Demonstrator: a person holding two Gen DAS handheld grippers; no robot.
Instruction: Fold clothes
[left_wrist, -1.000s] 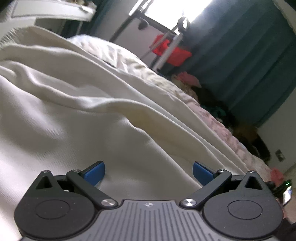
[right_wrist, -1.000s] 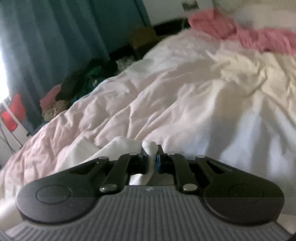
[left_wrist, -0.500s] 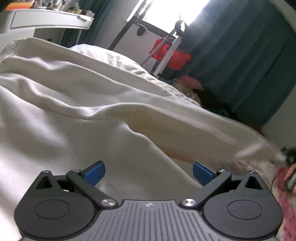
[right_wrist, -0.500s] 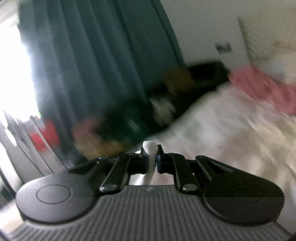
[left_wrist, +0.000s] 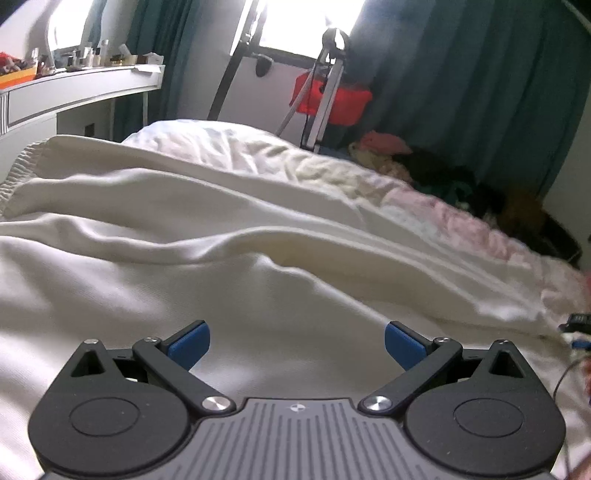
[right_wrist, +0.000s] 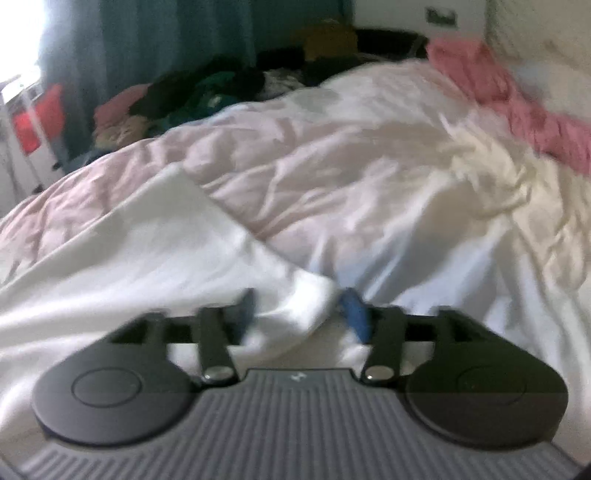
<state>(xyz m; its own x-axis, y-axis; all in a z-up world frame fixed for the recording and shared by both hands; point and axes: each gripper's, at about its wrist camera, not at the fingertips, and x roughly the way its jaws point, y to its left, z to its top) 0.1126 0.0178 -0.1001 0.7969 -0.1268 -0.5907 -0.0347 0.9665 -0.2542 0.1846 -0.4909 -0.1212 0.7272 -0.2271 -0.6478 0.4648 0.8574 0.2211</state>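
Note:
A cream-white garment (left_wrist: 177, 258) lies spread in soft folds over the bed, with a ribbed hem at the far left. My left gripper (left_wrist: 297, 341) is open and empty, low over the garment's cloth. In the right wrist view the same white garment (right_wrist: 129, 251) lies on the pale pink duvet (right_wrist: 332, 166). My right gripper (right_wrist: 299, 312) stands open, its blue pads apart, with a corner of the white cloth lying loose between them. This view is blurred.
A white desk (left_wrist: 74, 96) with small items stands at the back left. A metal stand with a red box (left_wrist: 332, 96) is by the window. A pile of dark clothes (right_wrist: 207, 92) lies beyond the bed. A pink cloth (right_wrist: 517, 103) lies at the far right.
My right gripper was shut on the white cloth, swung up, came back down to the bed and opened. The fold of garment in front of my left gripper has settled lower.

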